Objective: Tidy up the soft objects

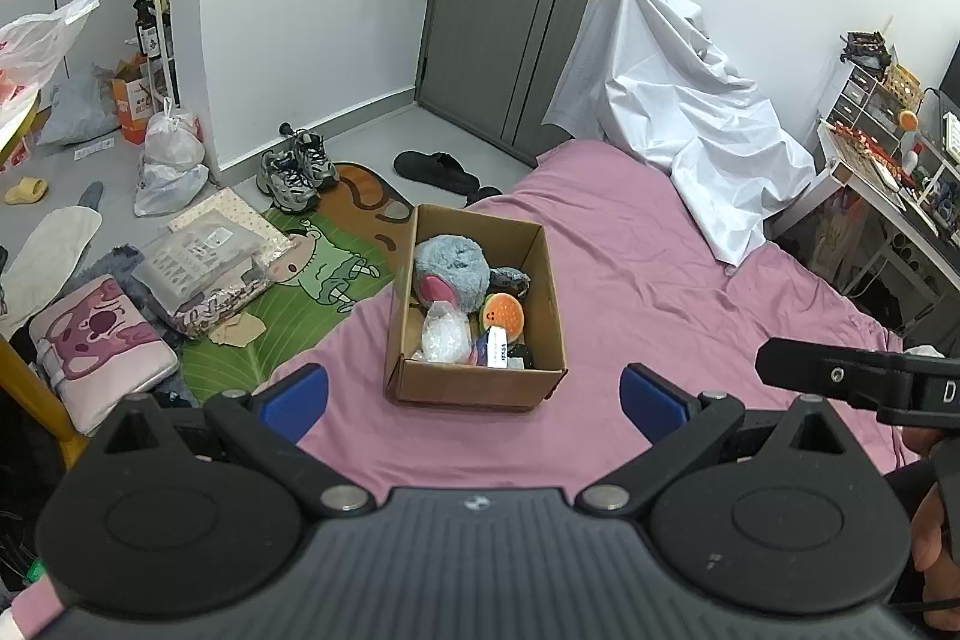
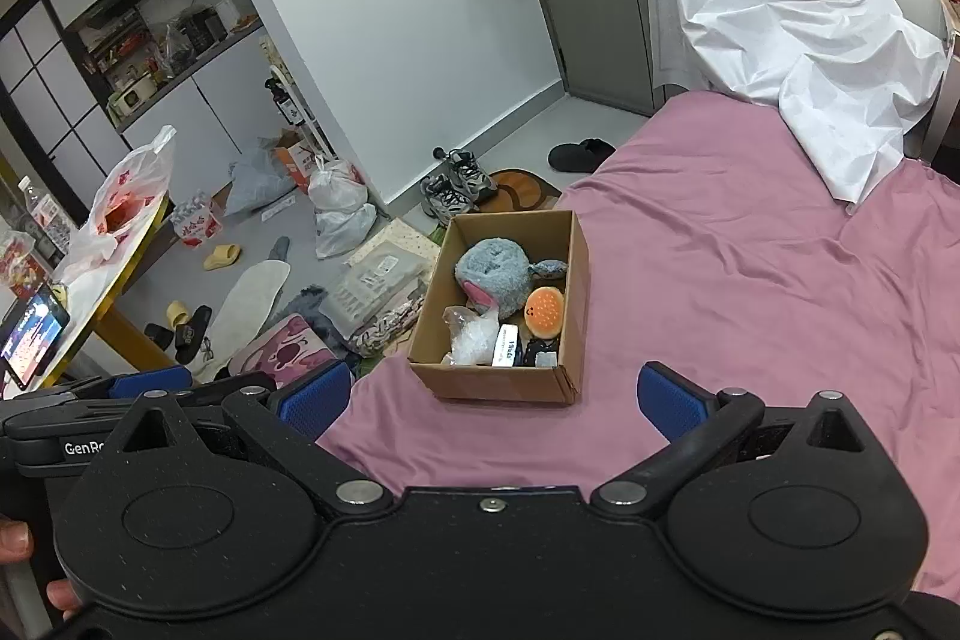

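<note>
Cardboard box (image 1: 474, 388) of soft toys on pink bedsheet (image 1: 660, 268).
Box sits ahead of left gripper (image 1: 474, 397) and right gripper (image 2: 495, 400); both spread apart, empty.

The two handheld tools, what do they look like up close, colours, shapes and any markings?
Both are matte black plastic. The left tool has a ribbed grey-black body, two round hubs, angled link arms with silver pivot pins, and blue textured pads on the fingers. The right tool matches it, with a speckled black body, a centre screw and blue pads. White "GenRo" lettering shows on the left tool in the right wrist view.
</note>
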